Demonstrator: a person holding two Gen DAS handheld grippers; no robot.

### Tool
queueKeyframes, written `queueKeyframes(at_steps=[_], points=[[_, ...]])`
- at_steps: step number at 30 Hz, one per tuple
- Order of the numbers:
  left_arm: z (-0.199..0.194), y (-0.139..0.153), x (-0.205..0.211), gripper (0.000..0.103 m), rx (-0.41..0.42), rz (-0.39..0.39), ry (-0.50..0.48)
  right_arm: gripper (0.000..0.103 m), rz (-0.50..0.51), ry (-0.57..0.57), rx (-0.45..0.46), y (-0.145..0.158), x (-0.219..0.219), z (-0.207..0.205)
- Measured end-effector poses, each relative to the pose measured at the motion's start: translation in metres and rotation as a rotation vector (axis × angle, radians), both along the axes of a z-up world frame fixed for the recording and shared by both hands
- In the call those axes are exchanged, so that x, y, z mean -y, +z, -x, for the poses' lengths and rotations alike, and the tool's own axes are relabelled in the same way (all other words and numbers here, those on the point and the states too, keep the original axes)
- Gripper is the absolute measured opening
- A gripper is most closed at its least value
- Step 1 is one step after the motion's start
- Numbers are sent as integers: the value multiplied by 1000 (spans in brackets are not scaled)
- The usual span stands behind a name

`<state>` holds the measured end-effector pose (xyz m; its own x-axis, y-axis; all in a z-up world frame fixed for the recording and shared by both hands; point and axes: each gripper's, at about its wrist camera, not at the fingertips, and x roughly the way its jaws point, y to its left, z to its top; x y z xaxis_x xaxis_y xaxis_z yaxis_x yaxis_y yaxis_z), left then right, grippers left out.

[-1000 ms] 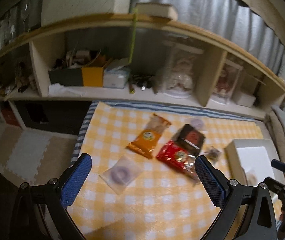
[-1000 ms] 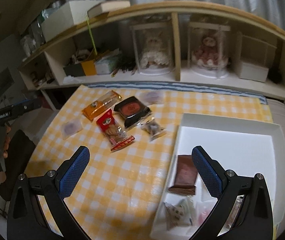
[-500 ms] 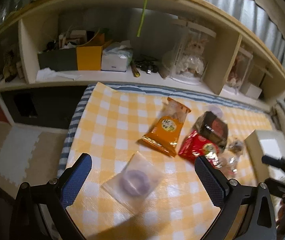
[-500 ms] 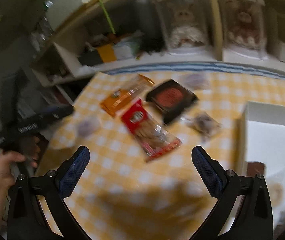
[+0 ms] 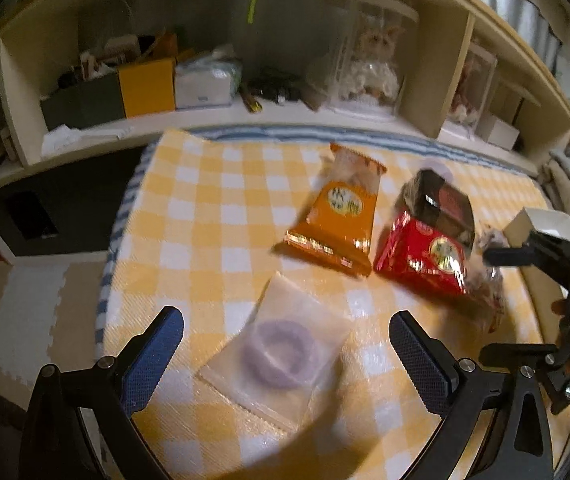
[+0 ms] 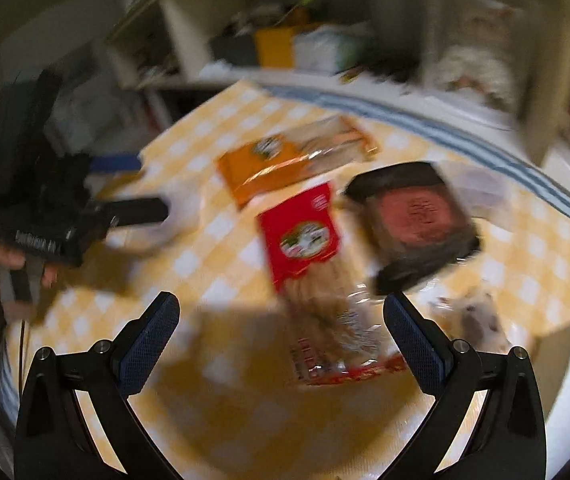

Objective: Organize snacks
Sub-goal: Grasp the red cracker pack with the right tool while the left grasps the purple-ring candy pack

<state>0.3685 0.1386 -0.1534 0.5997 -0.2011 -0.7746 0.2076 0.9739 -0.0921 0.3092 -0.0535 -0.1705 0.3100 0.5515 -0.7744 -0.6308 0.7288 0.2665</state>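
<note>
Snack packs lie on a yellow checked tablecloth (image 5: 189, 216). My left gripper (image 5: 285, 344) is open, its jaws either side of a clear pack with a purple ring (image 5: 281, 350). Beyond lie an orange pack (image 5: 337, 216), a red pack (image 5: 429, 256) and a dark box (image 5: 441, 200). My right gripper (image 6: 281, 332) is open and low over the red pack (image 6: 305, 240), with its clear end between the jaws. The orange pack (image 6: 285, 156), the dark box (image 6: 417, 220) and a small clear pack (image 6: 477, 316) lie around it. The right wrist view is blurred.
A white box (image 5: 545, 220) stands at the table's right; its corner shows in the right wrist view (image 6: 565, 360). A low shelf (image 5: 245, 116) with boxes and cased dolls runs behind the table. Foam floor mats (image 5: 17, 304) lie left of the table.
Both grippers have moved forward and down towards the snacks. The left now straddles the purple-ring pack; the right has swung left from the white box to the red pack.
</note>
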Motion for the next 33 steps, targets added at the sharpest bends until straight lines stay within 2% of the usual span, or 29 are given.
queueKeyframes(at_steps=[3,6,8,10,14,19,24,26,29,33], points=[[0,-6,2,103,-34,-9,-19,98,32,31,-6,-3,0,2],[0,-10,5,103,-56,-13,-32,77,46,7,-29,-5,5,3],[2,-10,8,101,-65,-9,-42,59,88,-26,-29,-7,8,7],[6,-9,11,96,-85,9,-65,54,110,-44,-36,-8,10,10],[16,-9,18,90,-115,10,-106,53,144,-68,-49,-7,16,28],[18,-4,21,70,-160,45,-102,53,159,-65,-78,-4,23,55],[12,1,24,74,-175,46,-45,56,169,-50,-115,0,32,77],[9,2,27,80,-177,31,-2,73,177,-57,-98,5,34,80],[4,-2,33,84,-208,32,73,75,196,-66,-72,9,31,73],[-4,-3,44,94,-236,47,159,74,196,-65,-96,8,25,59]])
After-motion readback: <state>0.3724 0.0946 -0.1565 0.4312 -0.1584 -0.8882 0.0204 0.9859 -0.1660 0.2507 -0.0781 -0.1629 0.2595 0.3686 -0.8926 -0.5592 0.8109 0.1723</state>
